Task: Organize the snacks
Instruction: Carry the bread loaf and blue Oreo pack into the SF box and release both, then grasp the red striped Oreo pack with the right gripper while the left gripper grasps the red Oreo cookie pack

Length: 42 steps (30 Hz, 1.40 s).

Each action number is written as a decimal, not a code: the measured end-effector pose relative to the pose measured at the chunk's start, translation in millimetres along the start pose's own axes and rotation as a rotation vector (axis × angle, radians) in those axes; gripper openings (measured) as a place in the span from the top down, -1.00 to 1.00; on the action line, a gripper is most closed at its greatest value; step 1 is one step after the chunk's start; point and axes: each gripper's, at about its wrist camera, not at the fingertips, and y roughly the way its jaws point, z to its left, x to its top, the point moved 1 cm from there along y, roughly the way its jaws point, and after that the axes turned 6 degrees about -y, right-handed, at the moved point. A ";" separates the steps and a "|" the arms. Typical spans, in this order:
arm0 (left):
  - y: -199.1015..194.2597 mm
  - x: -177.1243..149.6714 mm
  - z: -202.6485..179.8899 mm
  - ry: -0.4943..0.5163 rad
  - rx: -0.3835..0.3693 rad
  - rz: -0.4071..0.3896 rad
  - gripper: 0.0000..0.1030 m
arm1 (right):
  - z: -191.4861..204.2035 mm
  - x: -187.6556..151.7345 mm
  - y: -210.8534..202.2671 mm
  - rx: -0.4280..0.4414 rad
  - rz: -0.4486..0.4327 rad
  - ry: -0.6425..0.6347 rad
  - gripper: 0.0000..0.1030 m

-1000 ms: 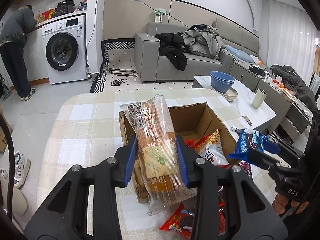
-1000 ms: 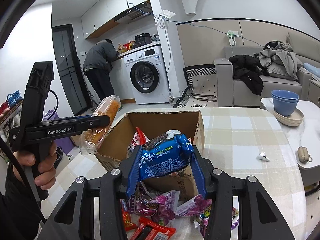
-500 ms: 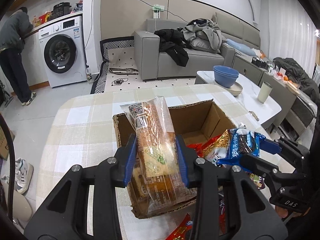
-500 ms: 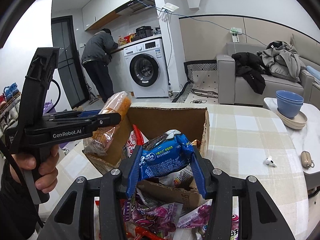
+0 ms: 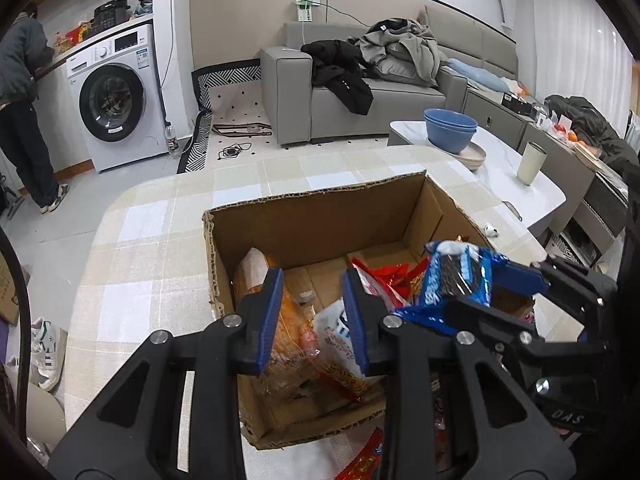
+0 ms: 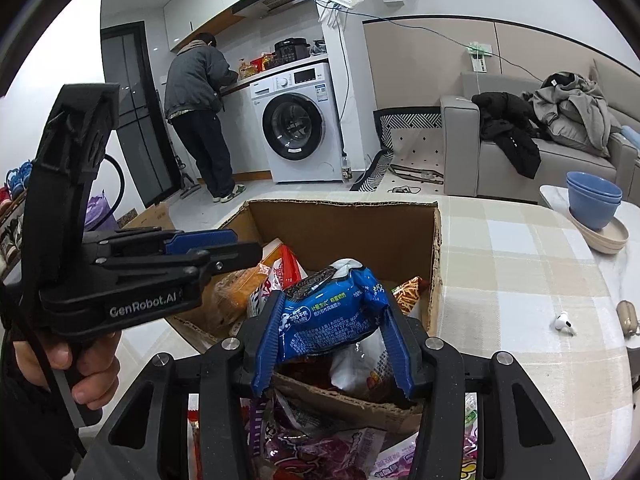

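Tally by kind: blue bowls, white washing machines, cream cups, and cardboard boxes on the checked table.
Blue round bowls: 2
White front-loading washing machine: 1
Cream cylindrical cup: 1
Open brown cardboard box: 1
Total: 5

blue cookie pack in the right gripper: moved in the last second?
Yes. The blue cookie pack has gone from beside the cardboard box to over its right side, in the shut right gripper.

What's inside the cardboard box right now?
Inside the cardboard box: an orange snack bag at the left wall, a white packet and red packets, with some bare floor at the back. Anything beneath the pile is covered.
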 end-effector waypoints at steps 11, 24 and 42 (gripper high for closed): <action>-16.5 -13.9 -1.4 -0.001 -0.006 -0.003 0.31 | -6.5 3.3 -10.2 -0.044 -0.040 0.023 -0.24; -69.0 -47.9 1.0 -0.029 -0.014 -0.019 -0.69 | -31.5 -26.8 -71.9 -0.047 -0.042 0.154 -0.99; -90.7 -101.0 -10.2 -0.031 -0.016 0.009 -0.98 | -8.5 -83.8 -91.0 -0.045 0.111 0.115 -0.99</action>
